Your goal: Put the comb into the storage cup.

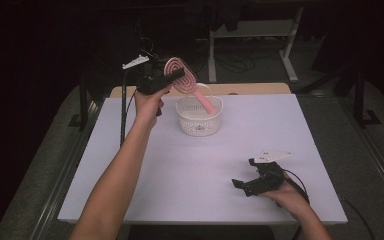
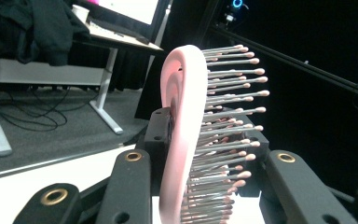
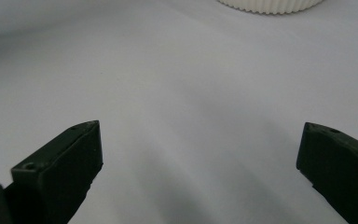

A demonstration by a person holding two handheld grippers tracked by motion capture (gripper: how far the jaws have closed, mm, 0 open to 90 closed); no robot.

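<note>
White desk (image 1: 145, 165) under dark surroundings: the left hand-held gripper (image 1: 172, 77) is clamped on a pink hairbrush (image 1: 182, 80), handle dipping into the white basket (image 1: 198, 125). Next, likely lower and let go. The right hand-held gripper (image 1: 245, 181) rests wide open, empty.

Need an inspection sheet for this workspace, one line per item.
Surface: white table, bare apart from the basket.
Job's things: pink brush held over the white basket, handle dipping inside.
Clutter: nothing seen.
Grippers: left gripper shut on the brush head; right gripper open, low over the table.
Cables: one trails from each gripper.
Surroundings: dark room, desk frame and floor wires behind.
</note>
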